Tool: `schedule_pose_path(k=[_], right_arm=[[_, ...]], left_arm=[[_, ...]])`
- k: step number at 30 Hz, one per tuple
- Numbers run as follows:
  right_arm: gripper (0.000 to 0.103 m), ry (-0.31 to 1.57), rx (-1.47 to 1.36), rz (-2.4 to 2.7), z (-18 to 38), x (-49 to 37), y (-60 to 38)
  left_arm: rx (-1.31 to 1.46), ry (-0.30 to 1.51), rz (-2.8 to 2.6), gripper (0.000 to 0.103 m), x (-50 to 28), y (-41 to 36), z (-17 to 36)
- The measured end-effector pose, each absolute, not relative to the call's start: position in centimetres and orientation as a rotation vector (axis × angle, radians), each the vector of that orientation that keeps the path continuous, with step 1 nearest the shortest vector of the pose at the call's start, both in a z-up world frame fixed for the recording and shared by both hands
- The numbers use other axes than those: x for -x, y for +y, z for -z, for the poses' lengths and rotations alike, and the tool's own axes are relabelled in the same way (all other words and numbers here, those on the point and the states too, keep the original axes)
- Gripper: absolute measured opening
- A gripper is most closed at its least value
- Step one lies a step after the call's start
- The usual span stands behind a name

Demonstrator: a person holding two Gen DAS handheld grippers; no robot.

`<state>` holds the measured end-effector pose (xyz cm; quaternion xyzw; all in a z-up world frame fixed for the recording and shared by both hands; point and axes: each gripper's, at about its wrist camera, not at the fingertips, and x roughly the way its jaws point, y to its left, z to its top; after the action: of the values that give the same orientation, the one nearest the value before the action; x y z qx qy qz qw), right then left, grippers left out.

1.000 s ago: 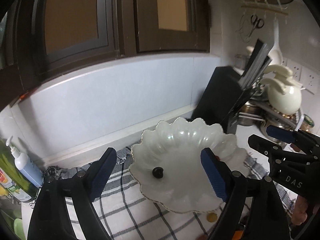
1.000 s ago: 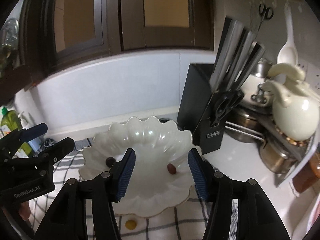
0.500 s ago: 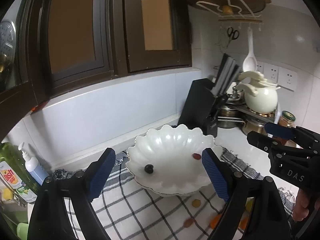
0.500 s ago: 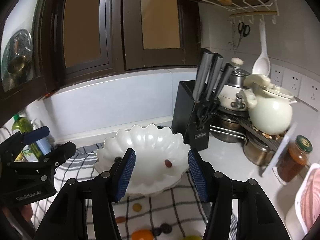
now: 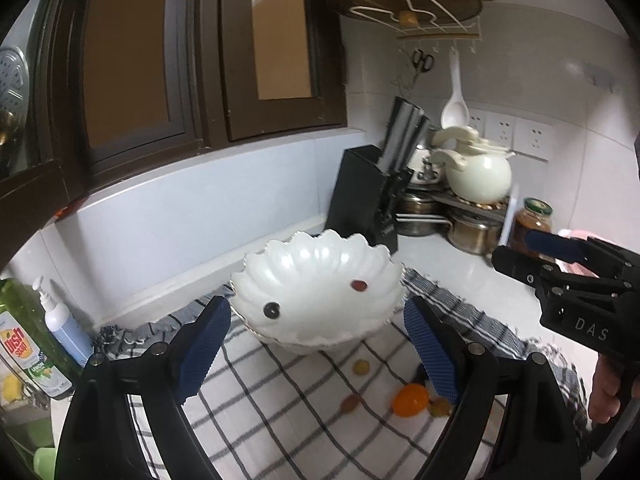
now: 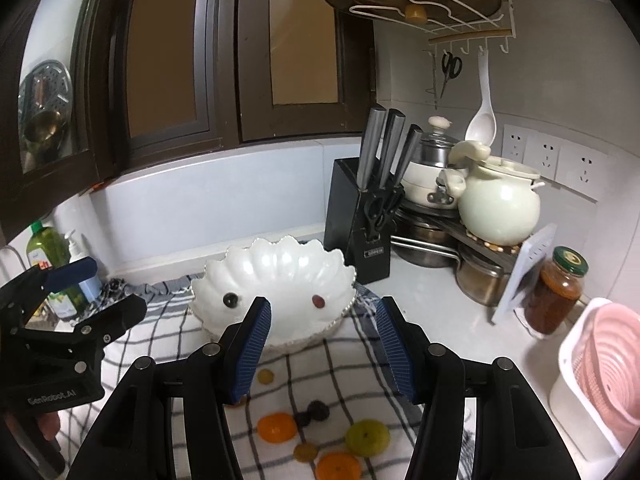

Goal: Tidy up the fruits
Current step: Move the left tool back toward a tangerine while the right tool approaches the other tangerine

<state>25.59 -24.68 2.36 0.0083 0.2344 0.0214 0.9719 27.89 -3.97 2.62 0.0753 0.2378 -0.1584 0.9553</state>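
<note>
— So, how will these fruits handle?

— Judging by looks: small, round, light, smooth-skinned, so they may roll or bruise. Take each across its middle, gently. Nearest, in front of the scalloped bowl [image 6: 276, 280], lie an orange [image 6: 338, 467], a green fruit [image 6: 367, 437], another orange [image 6: 277, 426] and dark grapes [image 6: 318, 409] on the checked cloth [image 6: 320, 364].

— And the grippers?

— Right gripper [image 6: 324, 346] hangs above that cluster, jaws wide apart, holding nothing. Left gripper [image 5: 316, 354] is likewise spread and empty, short of the bowl.

— Farther on?

— Inside the bowl sit a dark grape [image 6: 230, 300] and a red grape [image 6: 318, 301].
</note>
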Motion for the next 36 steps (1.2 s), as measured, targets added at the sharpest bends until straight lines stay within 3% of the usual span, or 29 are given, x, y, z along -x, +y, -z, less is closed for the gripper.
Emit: schedule_pose_path(k=[19, 36], right_arm=[[0.056, 0.502, -0.013, 0.017, 0.0, -20.7, -24.6], [0.056, 0.641, -0.084, 0.055, 4.8, -20.1, -24.8]], left_arm=[[-0.230, 0.527, 0.438, 0.089, -24.7, -4.6, 0.2], [-0.299, 0.514, 0.469, 0.088, -24.6, -5.1, 3.0]])
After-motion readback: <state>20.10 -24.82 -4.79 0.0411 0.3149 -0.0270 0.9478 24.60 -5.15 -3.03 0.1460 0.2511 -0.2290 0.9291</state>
